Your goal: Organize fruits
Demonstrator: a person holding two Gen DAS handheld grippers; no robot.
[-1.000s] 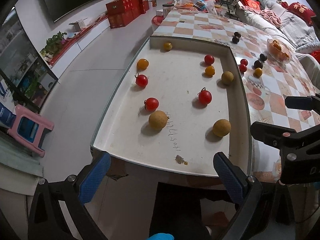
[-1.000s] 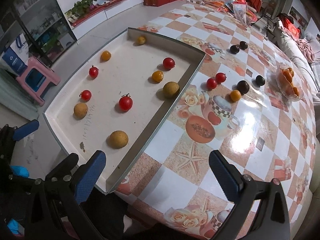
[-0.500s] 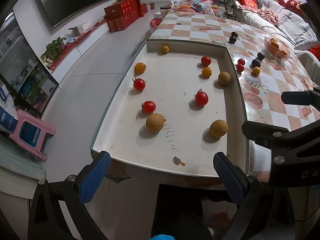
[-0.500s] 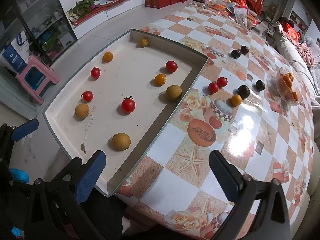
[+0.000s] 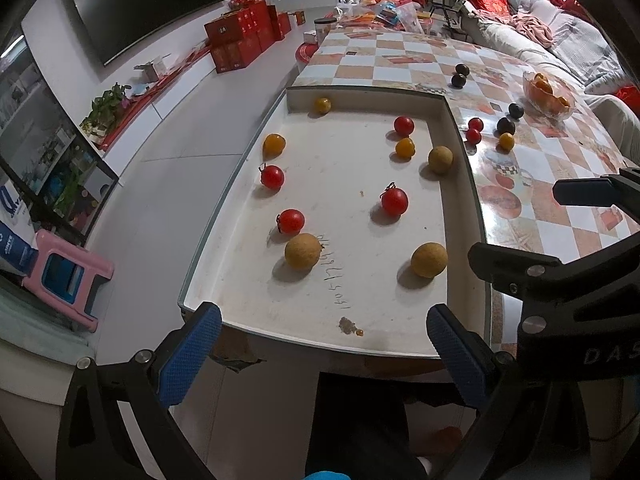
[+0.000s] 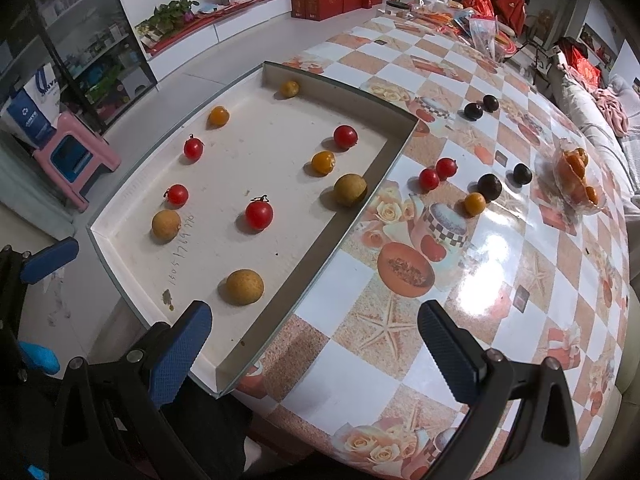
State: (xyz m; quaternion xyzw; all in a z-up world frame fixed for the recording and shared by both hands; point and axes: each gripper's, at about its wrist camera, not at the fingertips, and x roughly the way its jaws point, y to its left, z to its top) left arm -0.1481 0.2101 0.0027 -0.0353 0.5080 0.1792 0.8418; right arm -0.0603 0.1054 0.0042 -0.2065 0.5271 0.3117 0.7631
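Blue-padded, both of my claws hang wide apart and hold nothing: the left claw (image 5: 320, 344) sits off the near edge of the white tray (image 5: 224, 312), the right claw (image 6: 316, 340) over the tray's near corner and the patterned counter (image 6: 500, 280).

The fruit is scattered. Inside the tray lie three tan round fruits, the nearest tan fruit (image 6: 245, 287) just ahead of my right claw, plus four red tomatoes, among them a stemmed tomato (image 6: 259, 215) mid-tray, and three small orange fruits. Out on the counter sit two more red tomatoes (image 6: 437, 174), one orange fruit (image 6: 475, 203) and four dark plums (image 6: 489, 186). A clear bowl of orange segments (image 6: 576, 178) stands further right.

I judge the sorting has barely begun, so my step is choosing a first pick. I would take the nearest tan fruit: it stands well apart from its neighbours, so nothing gets bumped. To do it well I should come down from above with the pads straddling its widest part, centred, and close gently, because round fruit on a smooth tray floor will likely roll if one pad touches first. Tomatoes need a softer squeeze. The tray wall beside it also leaves little room for the outer pad.
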